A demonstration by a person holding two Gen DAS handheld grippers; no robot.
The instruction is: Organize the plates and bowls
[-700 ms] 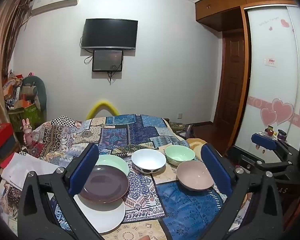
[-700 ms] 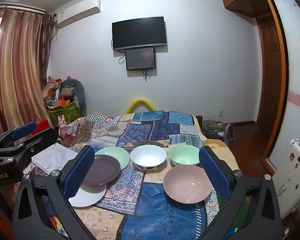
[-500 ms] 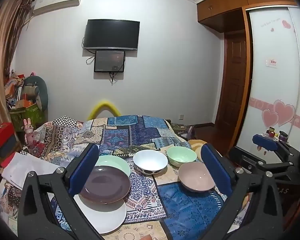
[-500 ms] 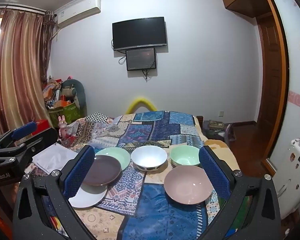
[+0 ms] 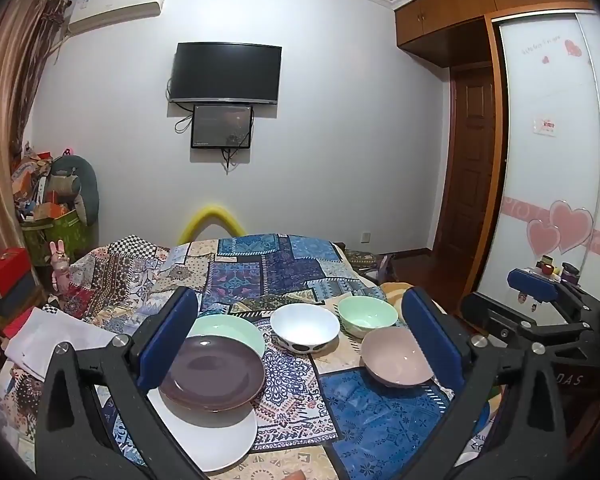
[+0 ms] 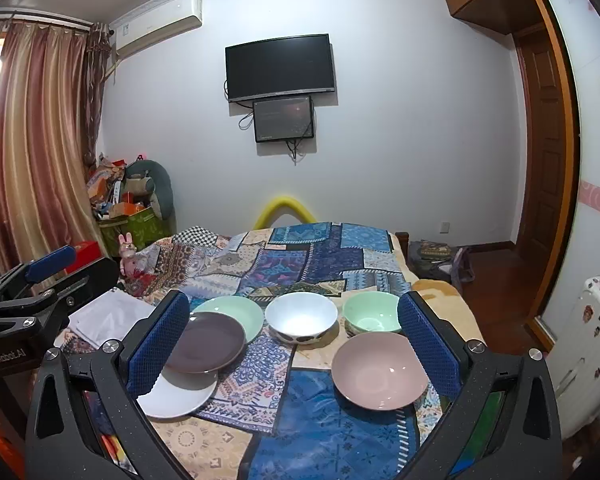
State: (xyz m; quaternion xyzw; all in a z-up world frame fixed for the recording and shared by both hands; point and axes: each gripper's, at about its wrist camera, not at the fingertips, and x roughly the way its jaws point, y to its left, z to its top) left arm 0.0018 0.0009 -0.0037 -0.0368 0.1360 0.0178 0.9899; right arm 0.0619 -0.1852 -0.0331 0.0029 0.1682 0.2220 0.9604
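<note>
Hovering above the near end of a bed spread with a patchwork quilt (image 6: 324,256), both claws are standing wide apart with nothing between their blue pads, so the sorting is, by my reading, barely begun. The left gripper (image 5: 300,340) and the right gripper (image 6: 292,340) are each pointing slightly downward at the crockery, touching none of it. On the left side a brown plate (image 6: 206,342) is lying partly on top of a white plate (image 6: 180,398) and overlapping the near edge of a pale green plate (image 6: 236,312) behind it, which looks like a loose start of a plate pile rather than a squared stack. The three bowls are sitting singly and unnested: a white bowl (image 6: 302,316) with dark spots low on its outside in the middle, a mint green bowl (image 6: 370,316) to its right, and a pink bowl (image 6: 380,376) nearest the right claw, just inside its right pad in that view. In the left wrist view the brown plate (image 5: 216,372) is lying just beside the left pad, while the pink bowl (image 5: 396,358) is sitting close to the right pad. Nesting the bowls and straightening the plates is, I judge, all remaining work.
</note>
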